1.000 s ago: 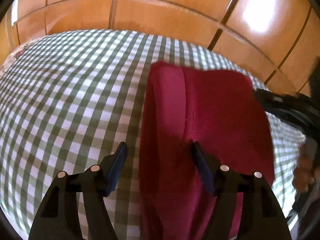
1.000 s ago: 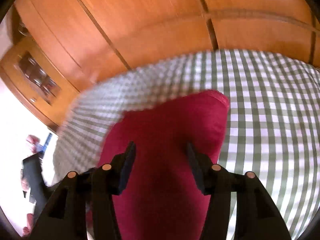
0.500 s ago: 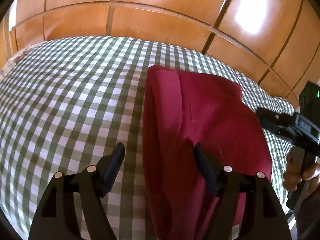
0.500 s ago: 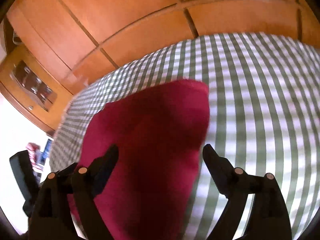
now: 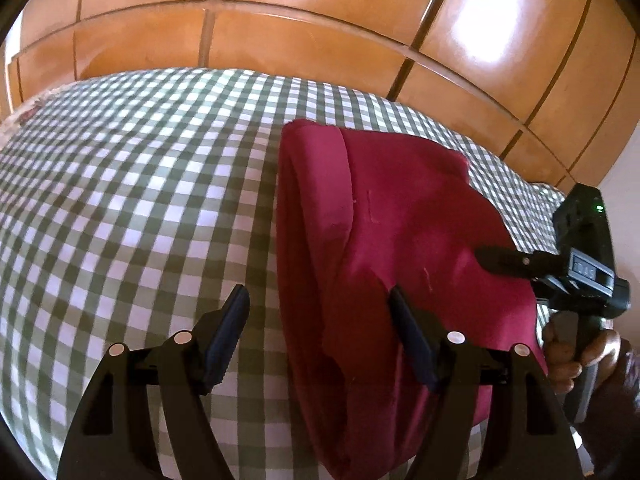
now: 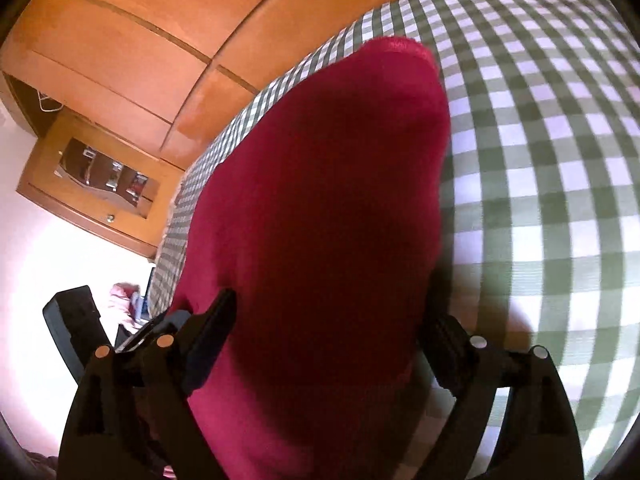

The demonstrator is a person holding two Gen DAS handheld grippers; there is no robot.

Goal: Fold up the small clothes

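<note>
The checked bedcover (image 5: 120, 208) forms the work surface and fills most of both views; wooden wardrobe panels (image 5: 320, 28) stand behind it. The red garment (image 5: 400, 248) lies flat on the cover, right of centre in the left wrist view. It is already partly folded: a long flap (image 5: 316, 184) along its left side is turned over onto the main panel, and its edge runs away from the camera. Judged from this layout, the lengthwise fold is in place and a crosswise fold remains.

The left gripper (image 5: 318, 336) hovers over the near end of the garment, pitched down toward the cover. Its fingers are spread wide and hold nothing: the left finger (image 5: 228, 332) is over bare cover, and the right finger (image 5: 408, 340) is over the red cloth. This stance straddles the folded left edge, which suits a pickup there.

The right gripper (image 6: 326, 340) sits low at the opposite side of the garment, with cloth filling the space between its fingers. The fingers are spread; whether the cloth touches the pads is uncertain, since shadow covers that area. In the left wrist view the same tool shows at the garment's right edge, gripped by the person's right hand (image 5: 576, 348).
</note>
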